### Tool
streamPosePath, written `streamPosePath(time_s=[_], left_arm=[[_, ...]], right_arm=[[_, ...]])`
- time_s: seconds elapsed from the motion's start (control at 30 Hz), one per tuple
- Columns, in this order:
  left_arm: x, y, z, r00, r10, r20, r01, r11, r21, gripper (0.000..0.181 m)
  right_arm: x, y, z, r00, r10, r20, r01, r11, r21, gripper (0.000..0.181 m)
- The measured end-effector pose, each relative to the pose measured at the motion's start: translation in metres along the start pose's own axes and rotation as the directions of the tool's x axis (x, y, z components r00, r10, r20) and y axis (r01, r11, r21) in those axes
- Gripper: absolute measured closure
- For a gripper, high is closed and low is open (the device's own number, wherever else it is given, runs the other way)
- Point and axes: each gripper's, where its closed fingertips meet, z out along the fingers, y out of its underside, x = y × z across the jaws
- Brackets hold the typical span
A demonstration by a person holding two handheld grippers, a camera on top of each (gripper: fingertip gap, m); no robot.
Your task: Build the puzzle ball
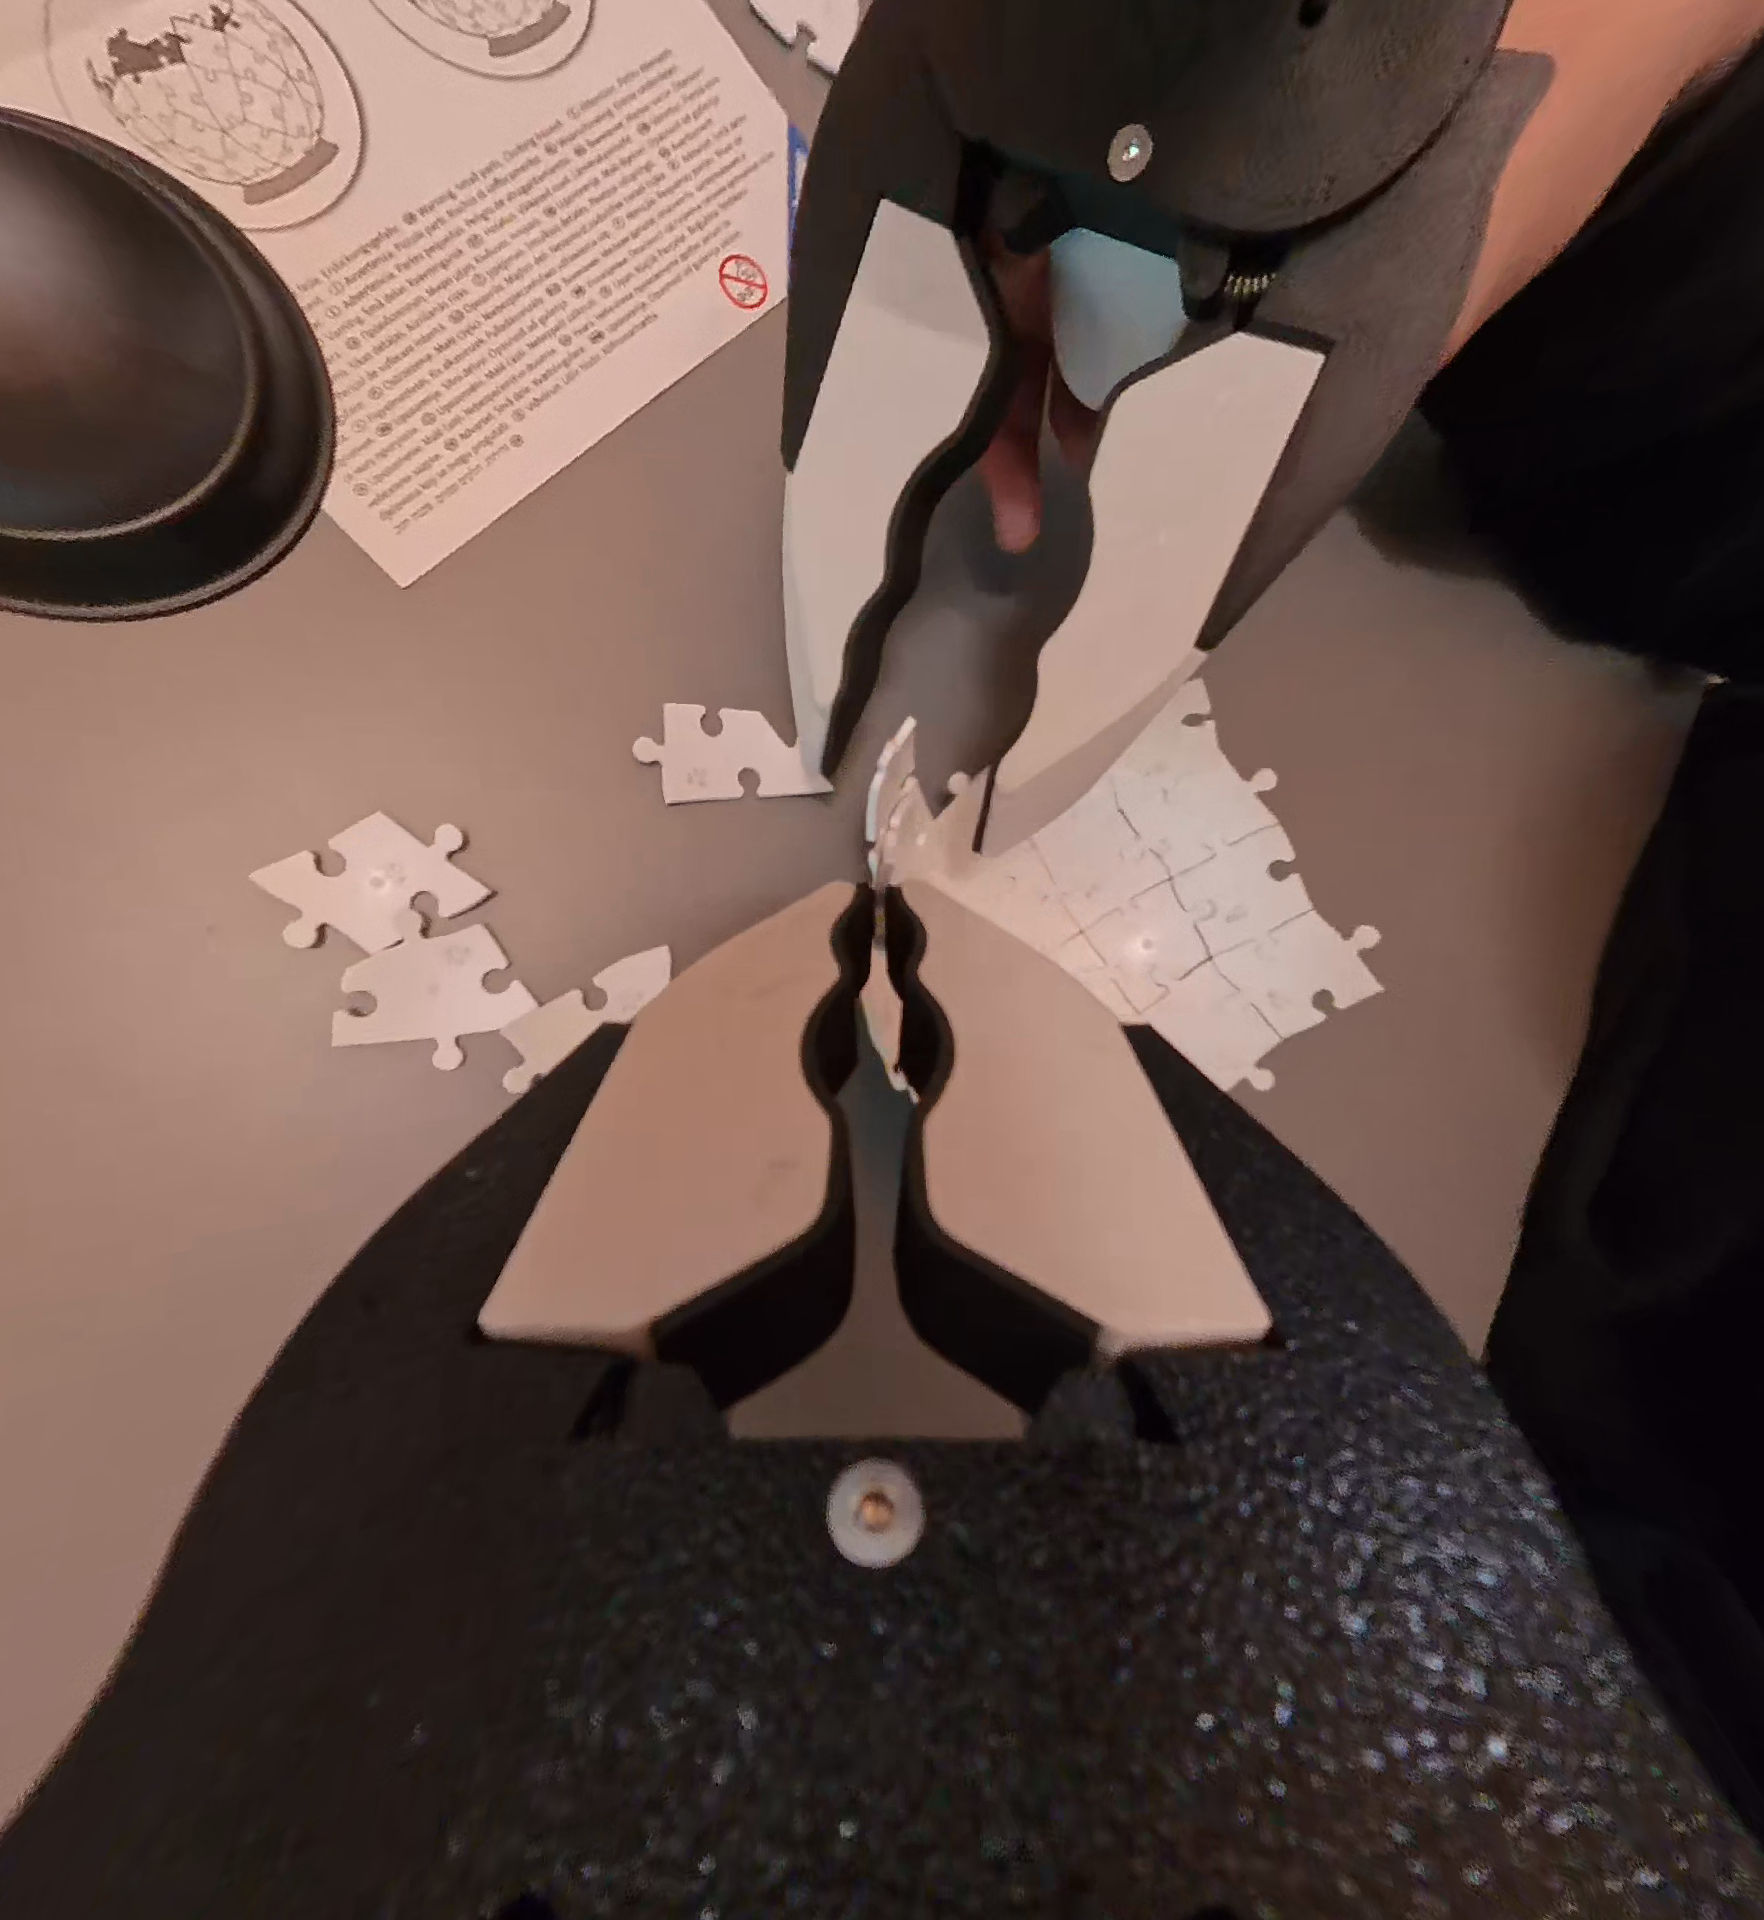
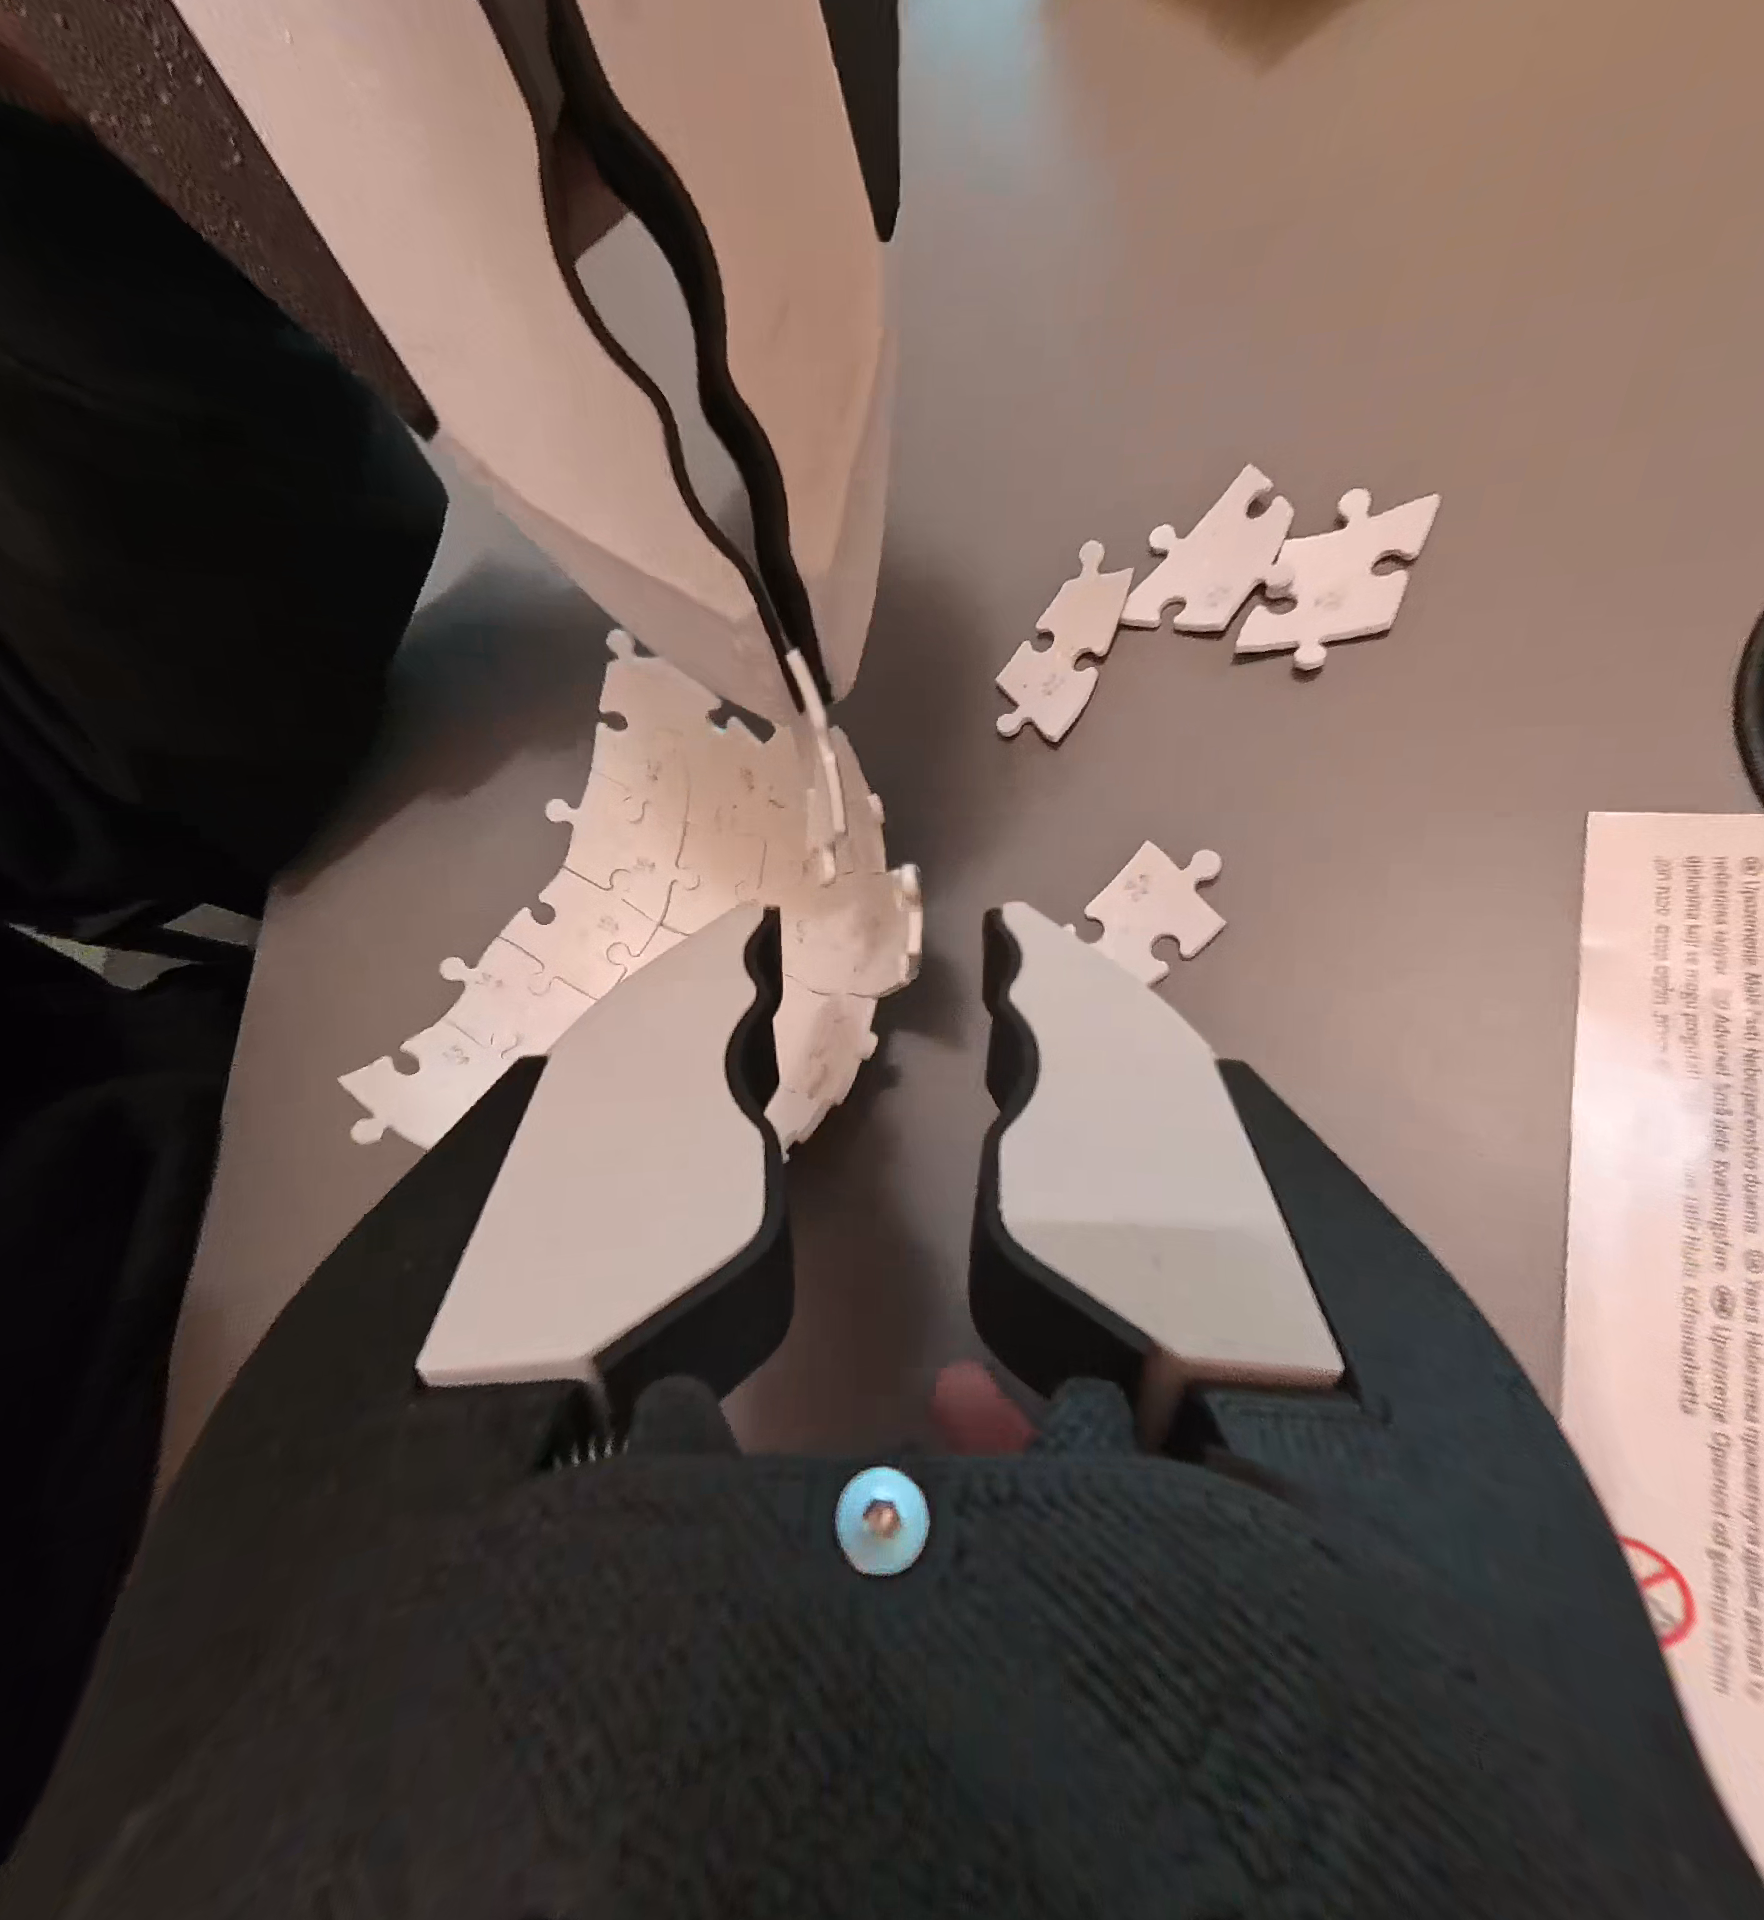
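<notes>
A curved white section of joined puzzle pieces (image 1: 1179, 914) lies on the grey table, with one edge raised. My left gripper (image 1: 873, 899) is shut on that raised edge, which shows edge-on between its tips. In the right wrist view the left gripper (image 2: 805, 675) comes in from the top left, holding the section (image 2: 639, 883) by the raised strip. My right gripper (image 2: 883, 925) is open and empty, with its jaws on either side of the section's near edge. In the left wrist view it (image 1: 907, 805) comes down from the top.
Loose white pieces lie on the table (image 1: 379, 883), (image 1: 722, 753), (image 2: 1210, 582), (image 2: 1158, 914). A black bowl-shaped stand (image 1: 78, 364) and a printed instruction sheet (image 1: 545, 260) sit nearby, also in the right wrist view (image 2: 1709, 1143). A dark sleeve (image 1: 1688, 831) borders the section. Left and right tips are no more than a few centimetres apart.
</notes>
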Motion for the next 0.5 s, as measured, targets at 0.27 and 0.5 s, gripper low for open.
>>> streamPosePath(time_s=[0.27,0.5], left_arm=[[-0.0027,0.0013,0.0067,1.0,0.003,0.012,-0.002,1.0,-0.021,0.18],[-0.0081,0.0029,0.0092,1.0,-0.012,0.002,0.012,1.0,-0.01,0.18]], right_arm=[[-0.0002,-0.0064,0.0004,0.991,0.096,0.091,-0.103,0.991,0.082,0.159],[0.0017,-0.0042,0.0029,0.978,0.148,0.148,-0.163,0.982,0.098,0.163]])
